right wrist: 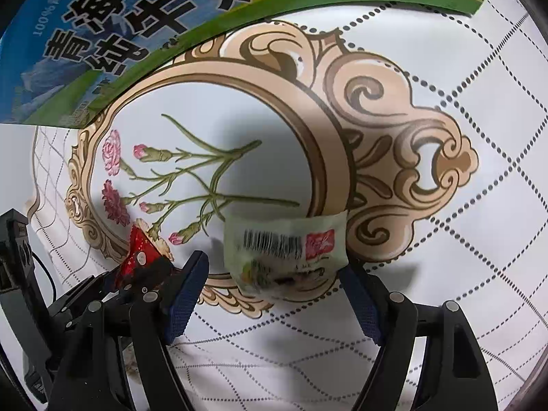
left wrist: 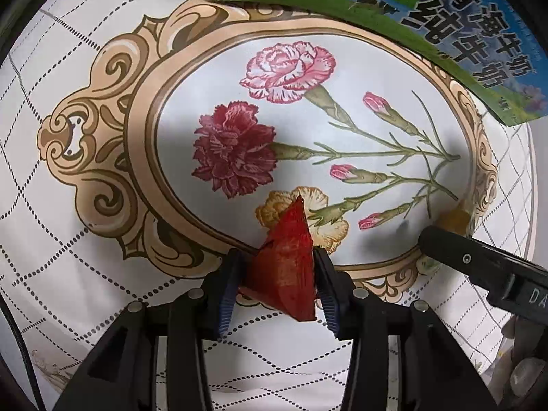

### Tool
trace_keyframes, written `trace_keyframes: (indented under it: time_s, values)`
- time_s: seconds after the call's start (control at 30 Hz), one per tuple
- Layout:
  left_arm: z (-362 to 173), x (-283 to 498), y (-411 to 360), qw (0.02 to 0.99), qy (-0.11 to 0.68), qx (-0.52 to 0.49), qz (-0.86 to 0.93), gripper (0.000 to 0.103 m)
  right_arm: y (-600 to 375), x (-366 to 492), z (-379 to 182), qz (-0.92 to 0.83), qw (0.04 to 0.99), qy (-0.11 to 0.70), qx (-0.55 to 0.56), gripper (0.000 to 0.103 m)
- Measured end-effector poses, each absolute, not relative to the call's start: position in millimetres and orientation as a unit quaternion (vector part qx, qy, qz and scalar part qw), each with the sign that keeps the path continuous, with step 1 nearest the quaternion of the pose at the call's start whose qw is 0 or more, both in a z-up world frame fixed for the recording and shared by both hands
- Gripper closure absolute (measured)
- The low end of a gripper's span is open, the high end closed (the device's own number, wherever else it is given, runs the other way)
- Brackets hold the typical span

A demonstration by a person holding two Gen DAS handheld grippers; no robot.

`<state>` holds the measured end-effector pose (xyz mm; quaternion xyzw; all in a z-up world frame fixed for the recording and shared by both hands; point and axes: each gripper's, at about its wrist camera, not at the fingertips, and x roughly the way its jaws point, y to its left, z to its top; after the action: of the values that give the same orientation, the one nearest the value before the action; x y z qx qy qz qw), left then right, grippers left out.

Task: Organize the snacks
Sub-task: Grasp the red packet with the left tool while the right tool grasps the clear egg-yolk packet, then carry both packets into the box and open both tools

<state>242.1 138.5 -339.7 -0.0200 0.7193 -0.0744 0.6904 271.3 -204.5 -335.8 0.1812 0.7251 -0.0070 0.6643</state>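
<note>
Red snack | left gripper clamps it | tip pointing forward

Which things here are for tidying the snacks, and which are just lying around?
For the job:
- red snack packet, pinched in the left tool
- pale green snack packet, between the open fingers of the right tool

Just there:
- milk carton
- flowered tablecloth

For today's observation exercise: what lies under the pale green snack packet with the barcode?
Under the pale green barcoded snack packet lies the flower-printed tablecloth: its beige scroll frame and green stems run beneath it. Anything directly under the packet is hidden. The right gripper straddles it, open.
</note>
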Motion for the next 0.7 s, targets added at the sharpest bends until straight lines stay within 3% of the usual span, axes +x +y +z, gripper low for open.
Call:
trace_keyframes:
  time_s: [0.07, 0.13, 0.57, 0.7]
  values:
    - [-342, 242, 136, 0.691, 0.719, -0.015, -0.073, 0.063, -203, 271, -336, -0.010, 0.669, 0.723, 0.171, 0.026]
    - [-345, 254, 133, 0.691, 0.719, -0.011, -0.073, 0.063, -199, 268, -335, -0.010, 0.675, 0.724, 0.142, 0.039]
    - [-344, 182, 118, 0.660, 0.742, -0.015, -0.112, 0.063, -168, 204, -347, 0.039, 0.632, 0.773, 0.037, 0.040]
    - [-362, 183, 115, 0.654, 0.749, -0.030, -0.102, 0.057, -163, 198, -350, 0.044, 0.628, 0.775, 0.046, 0.034]
